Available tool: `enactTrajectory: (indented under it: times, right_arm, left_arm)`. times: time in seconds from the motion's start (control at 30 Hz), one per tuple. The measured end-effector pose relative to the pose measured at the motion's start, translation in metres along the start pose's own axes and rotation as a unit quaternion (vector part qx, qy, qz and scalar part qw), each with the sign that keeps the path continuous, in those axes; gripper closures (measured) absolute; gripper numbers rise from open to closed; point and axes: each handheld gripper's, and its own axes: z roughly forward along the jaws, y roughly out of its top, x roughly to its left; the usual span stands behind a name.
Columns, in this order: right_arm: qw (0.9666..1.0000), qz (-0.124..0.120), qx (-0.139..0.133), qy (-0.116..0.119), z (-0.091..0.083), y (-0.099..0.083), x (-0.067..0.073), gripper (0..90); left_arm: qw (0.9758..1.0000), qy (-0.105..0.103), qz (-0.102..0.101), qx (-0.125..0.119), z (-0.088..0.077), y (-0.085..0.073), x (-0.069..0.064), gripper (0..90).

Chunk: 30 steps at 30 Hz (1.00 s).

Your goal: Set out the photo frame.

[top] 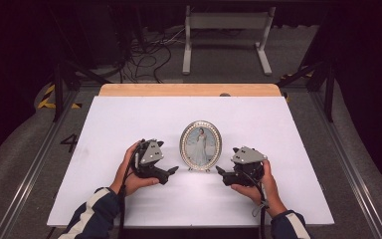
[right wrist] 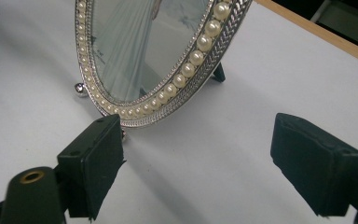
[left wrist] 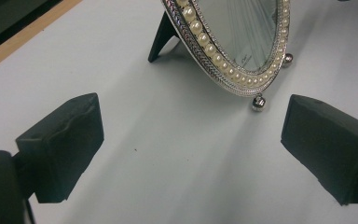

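Observation:
An oval silver picture frame (top: pixel 200 145) rimmed with pearls stands upright on the white table (top: pixel 129 119), propped by a black back stand (left wrist: pixel 161 37). It holds a photo of a figure in a long pale dress. My left gripper (top: pixel 173 171) rests just left of the frame's base, open, its jaws empty and pointing right toward it. My right gripper (top: pixel 220 171) sits just right of the base, open and empty, pointing left. In the left gripper view the picture frame (left wrist: pixel 233 42) stands ahead between the jaws; in the right gripper view the picture frame (right wrist: pixel 154 56) rises just beyond the left jaw.
The white sheet covers a wooden table whose far edge (top: pixel 189 89) shows bare wood. Beyond it lie dark floor, tangled cables (top: pixel 144 55) and a white metal stand (top: pixel 226 35). Metal rails run along both sides of the table.

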Motion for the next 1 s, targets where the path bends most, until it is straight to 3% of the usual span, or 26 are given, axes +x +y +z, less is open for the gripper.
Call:
enactTrajectory:
  times: [0.33,0.43,1.0]
  right_arm:
    - [1.0000,-0.002,0.003,-0.009,-0.001,-0.001,-0.001,17.6]
    - [0.9998,-0.006,0.003,-0.018,-0.002,-0.005,0.000,19.9]
    - [0.9995,0.003,0.002,-0.033,-0.014,-0.017,-0.009,19.6]
  left_arm:
    - [0.9998,0.014,0.008,0.007,-0.009,-0.007,-0.001,6.3]
    - [0.9999,0.012,0.003,0.006,-0.012,-0.009,0.000,6.7]
    - [0.9993,0.030,0.012,0.016,-0.031,-0.025,0.002,6.9]
